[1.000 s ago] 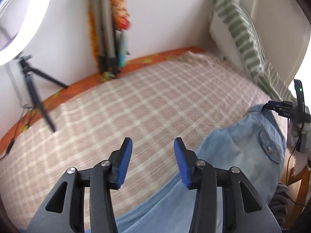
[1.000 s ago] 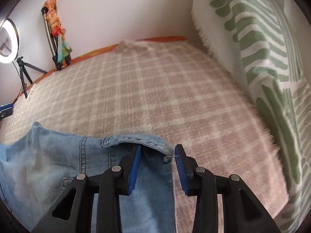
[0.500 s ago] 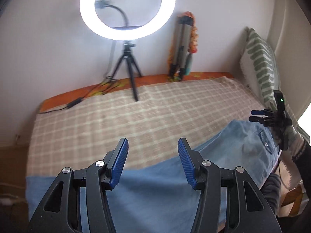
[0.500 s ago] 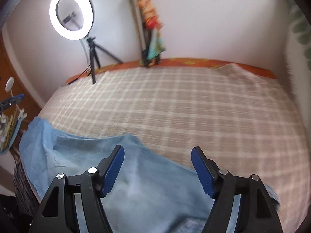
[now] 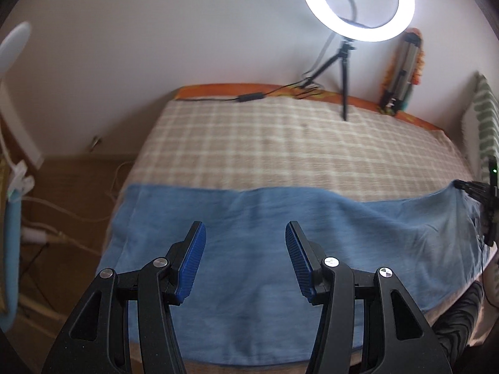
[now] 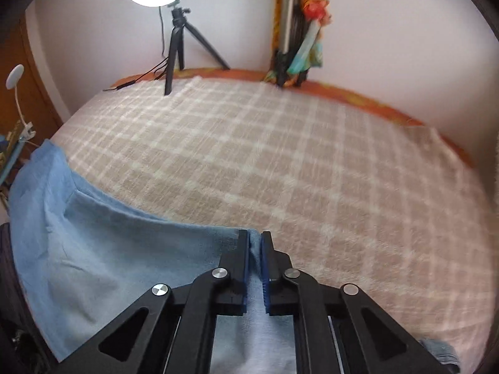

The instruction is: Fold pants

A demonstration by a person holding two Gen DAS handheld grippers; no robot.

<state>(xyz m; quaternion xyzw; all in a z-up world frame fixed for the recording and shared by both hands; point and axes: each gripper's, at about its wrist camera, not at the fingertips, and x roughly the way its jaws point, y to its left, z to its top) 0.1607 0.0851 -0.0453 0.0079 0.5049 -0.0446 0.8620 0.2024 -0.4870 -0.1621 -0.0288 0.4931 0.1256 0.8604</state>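
The light blue denim pants (image 5: pixel 249 215) lie stretched across the near edge of a checked bed cover (image 5: pixel 296 143). My left gripper (image 5: pixel 244 260) is open and empty, hovering over the middle of the pants. My right gripper (image 6: pixel 255 265) is shut on the far edge of the pants (image 6: pixel 109 249), with a fold of denim pinched between its blue pads. In the left wrist view the right gripper shows as a dark shape (image 5: pixel 482 193) at the pants' right end.
A ring light on a tripod (image 5: pixel 358 6) and a bundle of folded stands with cloth (image 5: pixel 402 71) stand at the bed's far edge by the wall. A striped pillow (image 5: pixel 486 124) is on the right. Cables lie on the wooden floor (image 5: pixel 71 193) to the left.
My right gripper went from open over the pants to shut on their far edge. My left gripper stayed open and swung left, now above the pants' middle.
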